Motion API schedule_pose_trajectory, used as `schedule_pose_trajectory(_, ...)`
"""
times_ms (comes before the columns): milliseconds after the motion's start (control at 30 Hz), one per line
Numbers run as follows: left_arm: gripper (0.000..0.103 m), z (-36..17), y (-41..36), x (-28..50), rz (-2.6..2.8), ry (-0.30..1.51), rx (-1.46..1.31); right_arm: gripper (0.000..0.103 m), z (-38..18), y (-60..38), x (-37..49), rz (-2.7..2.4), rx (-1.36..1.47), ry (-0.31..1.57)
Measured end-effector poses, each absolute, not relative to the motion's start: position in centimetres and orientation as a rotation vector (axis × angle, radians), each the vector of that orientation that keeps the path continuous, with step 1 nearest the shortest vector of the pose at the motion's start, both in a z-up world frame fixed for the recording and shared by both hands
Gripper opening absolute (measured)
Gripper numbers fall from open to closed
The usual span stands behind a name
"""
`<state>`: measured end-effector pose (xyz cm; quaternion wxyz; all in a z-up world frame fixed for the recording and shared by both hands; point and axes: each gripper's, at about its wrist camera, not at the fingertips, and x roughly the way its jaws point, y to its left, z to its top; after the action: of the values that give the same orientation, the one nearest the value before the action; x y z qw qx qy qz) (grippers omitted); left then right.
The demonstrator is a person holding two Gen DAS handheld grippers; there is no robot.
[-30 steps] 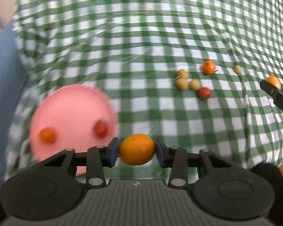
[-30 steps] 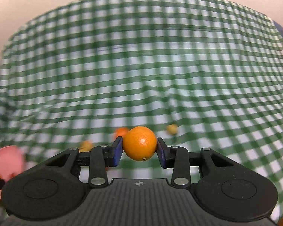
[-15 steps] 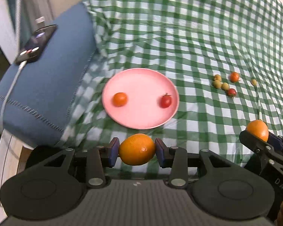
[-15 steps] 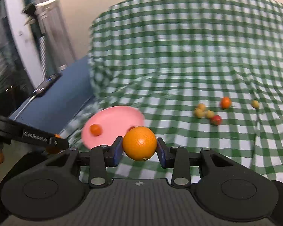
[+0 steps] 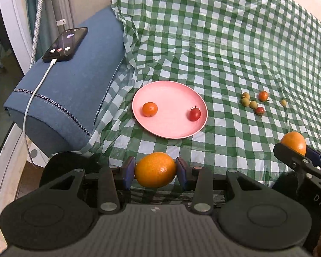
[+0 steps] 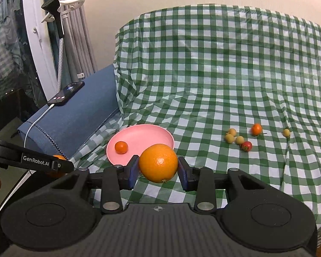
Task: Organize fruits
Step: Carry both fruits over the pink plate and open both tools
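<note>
The left gripper has its jaws clamped on an orange, pads pressing its two sides so the round fruit cannot roll out; the right gripper pinches a second orange the same way. Just ahead of both sets of jaws lies the pink plate, already carrying a small orange fruit and a cherry tomato, likely the collecting spot. Farther off to the right, loose small fruits sit scattered on the checked cloth, not yet gathered.

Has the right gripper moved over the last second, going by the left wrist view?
Yes. The right gripper, shut on its orange, now sits lower in frame, below the loose fruit cluster, closer to the camera.
</note>
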<state>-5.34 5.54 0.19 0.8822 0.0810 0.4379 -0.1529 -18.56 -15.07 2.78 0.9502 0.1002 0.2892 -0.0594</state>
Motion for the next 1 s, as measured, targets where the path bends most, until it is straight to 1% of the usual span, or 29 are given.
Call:
schedule_pose_trajectory(467, 0.045, 0.1, 5.9, -5.4, -0.323, 0.906, 0.163, 0.04, 2.7, -14.4, -18.9, -0.127, 0.189, 0.602)
schedule_pose_trajectory(1000, 0.045, -1.1, 5.8, -1.7, -0.306, 0.956, 0.16, 0.04, 1.6, -15.6, -16.0, -0.126, 0.167, 0.657)
